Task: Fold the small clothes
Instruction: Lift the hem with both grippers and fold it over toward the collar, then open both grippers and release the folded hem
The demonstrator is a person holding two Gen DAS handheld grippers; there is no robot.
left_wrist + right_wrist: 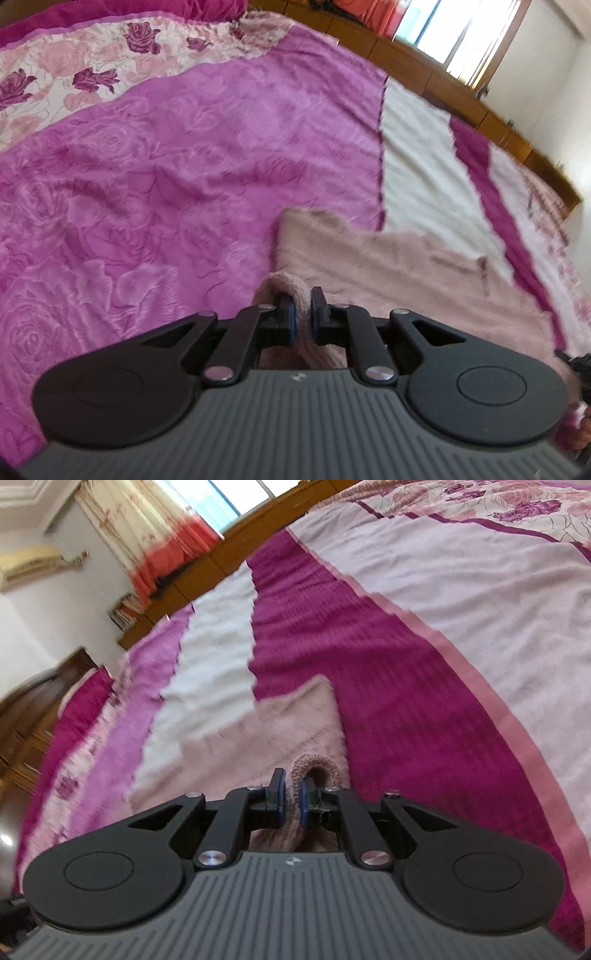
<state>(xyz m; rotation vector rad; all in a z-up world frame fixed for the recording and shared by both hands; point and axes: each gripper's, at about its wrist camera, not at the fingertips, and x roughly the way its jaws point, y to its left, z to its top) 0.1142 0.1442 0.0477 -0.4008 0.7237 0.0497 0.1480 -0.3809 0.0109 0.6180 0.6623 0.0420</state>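
A pale pink knitted garment (pixel 399 266) lies on the bed, spread ahead of both grippers. My left gripper (pixel 302 312) is shut on a ribbed edge of the garment at its left corner. The fabric bunches between the blue pads. My right gripper (pixel 291 799) is shut on a ribbed edge of the same garment (pixel 266 734) at its right corner. Both held edges are lifted off the bed. The part of the garment under the grippers is hidden.
The bed is covered by a magenta rose-pattern blanket (pixel 166 177) with white and dark pink striped cloth (pixel 388 657) beside it. A wooden bed frame (pixel 461 92) runs along the far edge. A window with curtains (pixel 159 535) and a wall stand beyond.
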